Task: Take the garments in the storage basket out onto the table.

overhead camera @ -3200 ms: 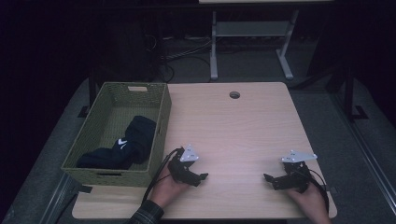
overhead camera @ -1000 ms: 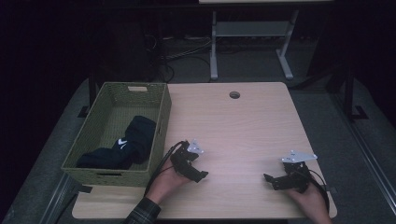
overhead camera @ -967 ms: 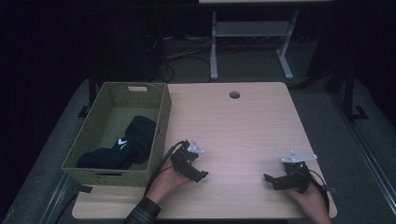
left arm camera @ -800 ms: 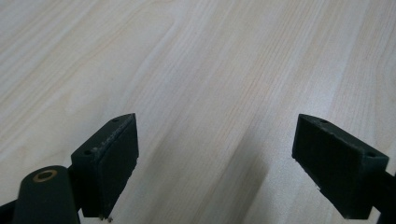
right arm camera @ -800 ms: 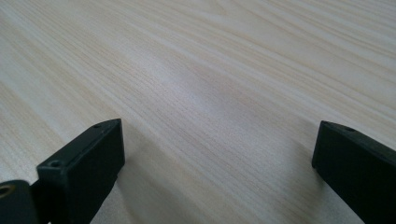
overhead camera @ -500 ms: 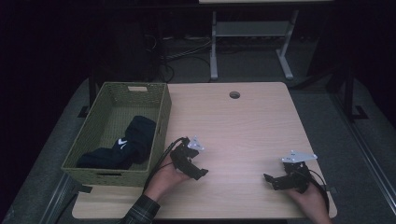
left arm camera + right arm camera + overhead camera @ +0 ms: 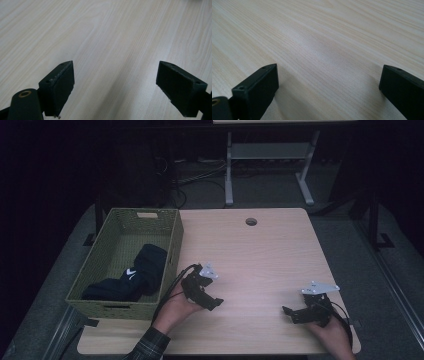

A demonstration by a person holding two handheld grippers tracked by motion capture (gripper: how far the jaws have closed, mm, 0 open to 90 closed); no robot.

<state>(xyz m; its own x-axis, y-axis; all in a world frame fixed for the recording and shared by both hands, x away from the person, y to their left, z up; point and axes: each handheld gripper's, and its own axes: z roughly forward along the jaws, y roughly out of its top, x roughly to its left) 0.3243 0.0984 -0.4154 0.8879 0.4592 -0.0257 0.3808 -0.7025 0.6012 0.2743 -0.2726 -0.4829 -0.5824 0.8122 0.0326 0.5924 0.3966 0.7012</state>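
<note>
Both grippers empty over the table beside a basket of dark clothing.

From left: the woven basket sits at the table's left edge with the dark clothing lying inside, untouched. Just right of it, the left gripper has risen off the table and turned slightly over the last seconds, jaws spread wide on nothing; this suggests a reach toward the basket is starting. The right gripper has stayed low near the front right corner, jaws likewise released. The high view gives basket and clothing; the left gripper view and right gripper view confirm bare wood between the jaws.
</note>
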